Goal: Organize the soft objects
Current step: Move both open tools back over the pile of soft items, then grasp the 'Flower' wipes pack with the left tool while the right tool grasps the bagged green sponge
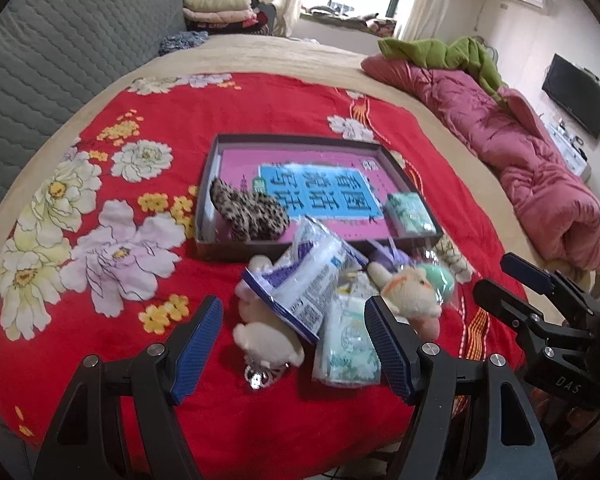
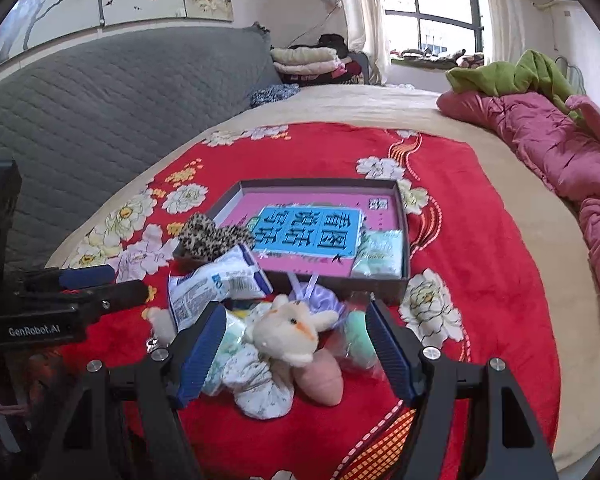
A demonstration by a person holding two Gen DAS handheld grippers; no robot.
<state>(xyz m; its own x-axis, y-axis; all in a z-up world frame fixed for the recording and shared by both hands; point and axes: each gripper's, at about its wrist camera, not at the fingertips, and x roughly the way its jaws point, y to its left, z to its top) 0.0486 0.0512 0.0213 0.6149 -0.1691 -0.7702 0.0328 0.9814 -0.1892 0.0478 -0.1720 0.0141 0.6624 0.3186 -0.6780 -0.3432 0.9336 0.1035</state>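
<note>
The left gripper point(image 1: 294, 350) fills the bottom of its view, its blue pads point(image 1: 196, 344) wide apart and holding nothing. Between them, low in the middle, lie a cream plush point(image 1: 266, 342) and a green tissue pack point(image 1: 346, 348) on the red blanket point(image 1: 100, 320). A blue and white bag point(image 1: 312, 276) leans over them, its top edge on the box point(image 1: 208, 196). The box sits in the middle of the frame. A leopard scrunchie point(image 1: 250, 212) lies in its lower left corner and another tissue pack point(image 1: 410, 214) in its lower right corner.

The right gripper point(image 2: 296, 350) is at the bottom of its own view, also wide open and empty. Between its fingers point(image 2: 202, 354) sits a white bunny point(image 2: 286, 334) on top of a pile: a dotted cloth point(image 2: 256, 384) below it, a pink toy point(image 2: 322, 378) beside that, a green ball point(image 2: 356, 338) toward the right finger, a purple pouch point(image 2: 320, 296) behind.

A pink quilt point(image 2: 560, 152) lies at the right edge, a green cloth point(image 2: 512, 74) on top of it at the upper right.
</note>
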